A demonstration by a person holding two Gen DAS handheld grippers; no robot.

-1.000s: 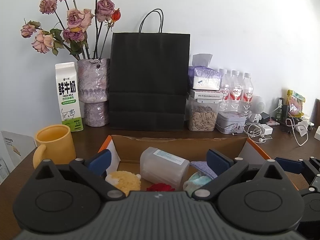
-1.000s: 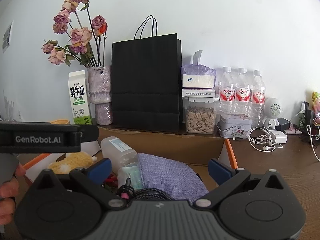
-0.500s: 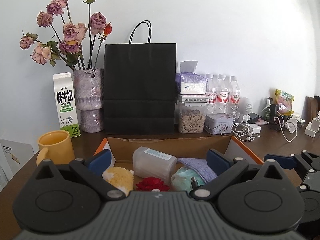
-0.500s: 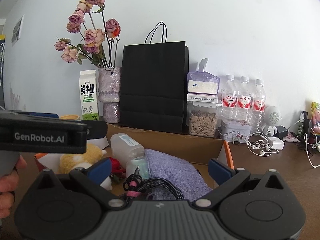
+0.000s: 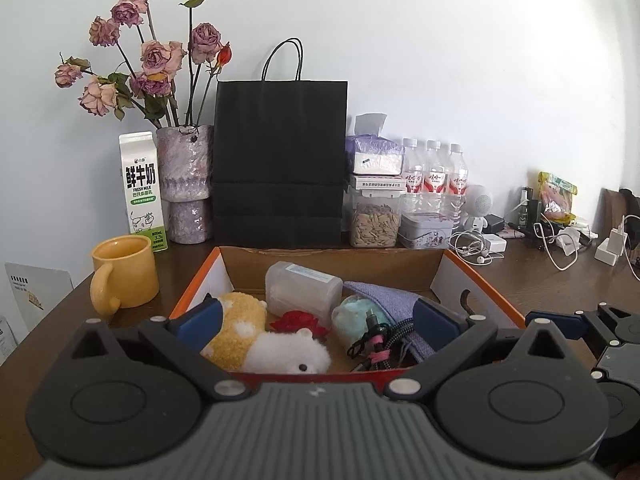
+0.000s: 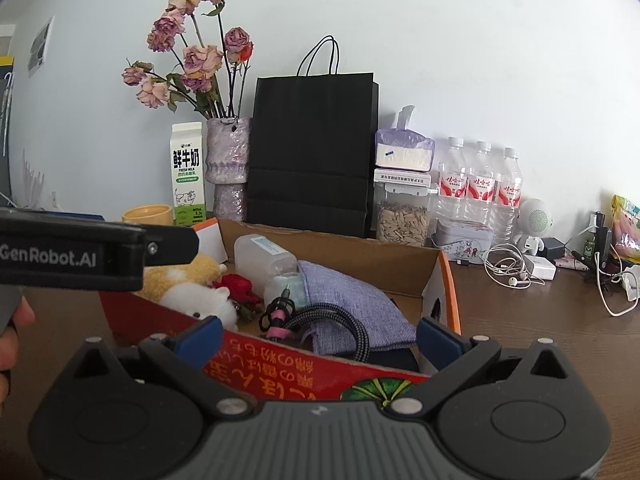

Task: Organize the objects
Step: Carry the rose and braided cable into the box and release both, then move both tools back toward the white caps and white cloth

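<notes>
My left gripper (image 5: 318, 318) was held level, its two blue-padded fingers (image 5: 198, 320) spread wide apart with nothing between them. My right gripper (image 6: 320, 334) stood in the same condition: jaws wide, blue pads (image 6: 438, 340) parted, nothing gripped. The right unit showed at the right edge of the left wrist view, so the two sat side by side, close but apart. My left hand (image 6: 10, 334) was partly visible, wrapped on the left unit's handle.

Open cardboard box (image 5: 476, 296) holds plush toy (image 5: 256, 336), pouch (image 5: 384, 300), cable (image 5: 380, 344).
</notes>
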